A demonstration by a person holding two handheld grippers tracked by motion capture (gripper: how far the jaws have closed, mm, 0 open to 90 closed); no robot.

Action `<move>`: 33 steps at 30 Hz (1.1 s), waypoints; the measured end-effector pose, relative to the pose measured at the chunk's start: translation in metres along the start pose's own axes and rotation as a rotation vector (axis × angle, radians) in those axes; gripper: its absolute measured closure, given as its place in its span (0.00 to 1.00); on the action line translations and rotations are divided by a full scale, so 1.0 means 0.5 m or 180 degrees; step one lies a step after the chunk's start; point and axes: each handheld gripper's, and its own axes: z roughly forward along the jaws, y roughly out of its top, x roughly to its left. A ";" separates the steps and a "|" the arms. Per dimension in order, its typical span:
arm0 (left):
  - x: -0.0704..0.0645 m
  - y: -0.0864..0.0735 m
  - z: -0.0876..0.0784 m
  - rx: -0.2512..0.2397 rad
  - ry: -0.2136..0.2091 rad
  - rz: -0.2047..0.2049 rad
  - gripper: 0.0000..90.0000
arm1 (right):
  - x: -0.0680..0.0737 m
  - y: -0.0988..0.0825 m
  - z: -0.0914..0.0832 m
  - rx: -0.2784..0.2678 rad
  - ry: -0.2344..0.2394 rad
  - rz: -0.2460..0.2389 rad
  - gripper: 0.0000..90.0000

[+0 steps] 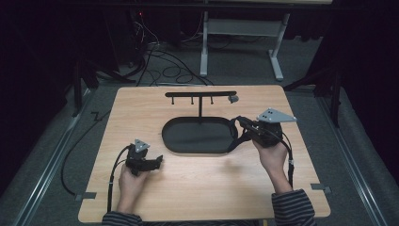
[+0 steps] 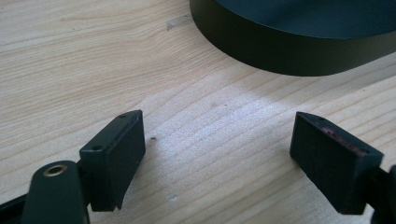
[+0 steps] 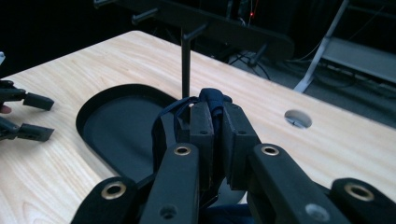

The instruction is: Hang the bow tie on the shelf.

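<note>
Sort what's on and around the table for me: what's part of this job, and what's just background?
In play:
- right gripper, shut on a dark strap
- black stand with pegs
- oval black tray at its base
- left gripper, open over bare table

Background:
- cables on the floor
- white-legged frame behind the table

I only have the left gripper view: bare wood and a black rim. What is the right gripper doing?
Observer: The right gripper is shut on a dark strap, above the right end of the oval tray.
Operator: Is anything standing on that tray?
Observer: A thin post rises at its far edge, carrying a crossbar with short pegs underneath.
Operator: Is anything on the pegs?
Observer: They look bare. The strap's loop hangs from the right gripper, short of the crossbar.
</note>
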 end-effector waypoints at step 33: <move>0.000 0.000 0.000 -0.0003 0.0001 -0.0003 0.21 | -0.041 0.077 0.085 -0.0040 -0.0188 0.0021 0.95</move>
